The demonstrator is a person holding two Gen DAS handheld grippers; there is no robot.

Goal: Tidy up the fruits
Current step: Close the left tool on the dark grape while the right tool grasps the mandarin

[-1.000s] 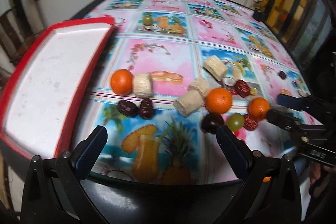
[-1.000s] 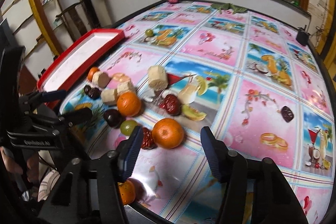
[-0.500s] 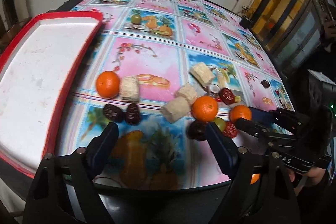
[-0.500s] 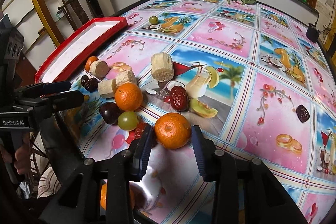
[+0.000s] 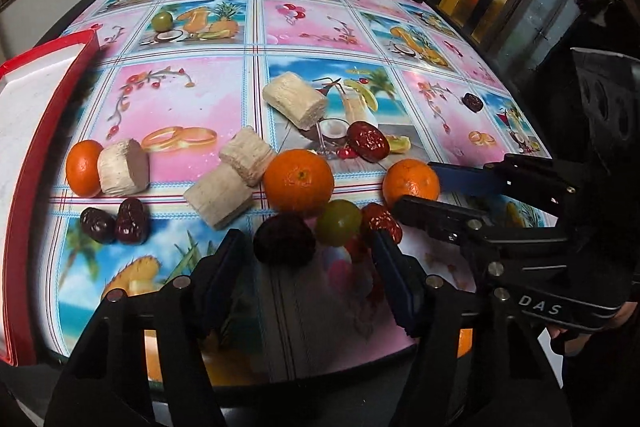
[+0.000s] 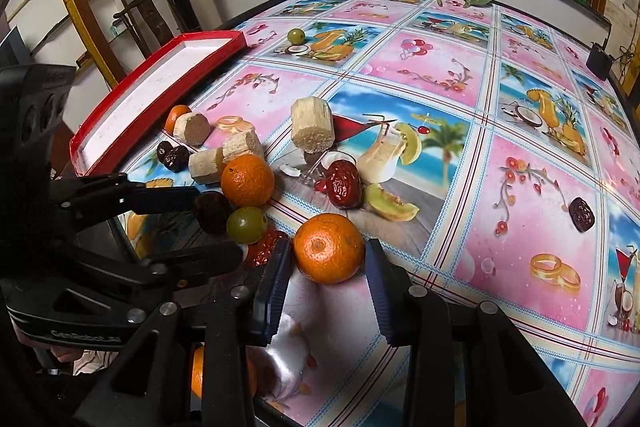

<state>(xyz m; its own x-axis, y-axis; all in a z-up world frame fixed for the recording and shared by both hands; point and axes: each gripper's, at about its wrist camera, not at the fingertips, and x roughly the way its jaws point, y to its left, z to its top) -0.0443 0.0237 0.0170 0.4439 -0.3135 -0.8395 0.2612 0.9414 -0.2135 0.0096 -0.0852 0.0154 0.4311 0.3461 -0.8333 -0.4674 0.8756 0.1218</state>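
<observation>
While most of the fruit lies loose on the counter, the red tray at far left waits unfilled, likely its destination. My left gripper is spread wide around a dark plum and a green grape, clamping nothing. My right gripper brackets a tangerine, fingers just beside its skin; whether they press it I cannot tell. Only the right wrist view shows that narrow gap, and only it shows the tray's whole length
</observation>
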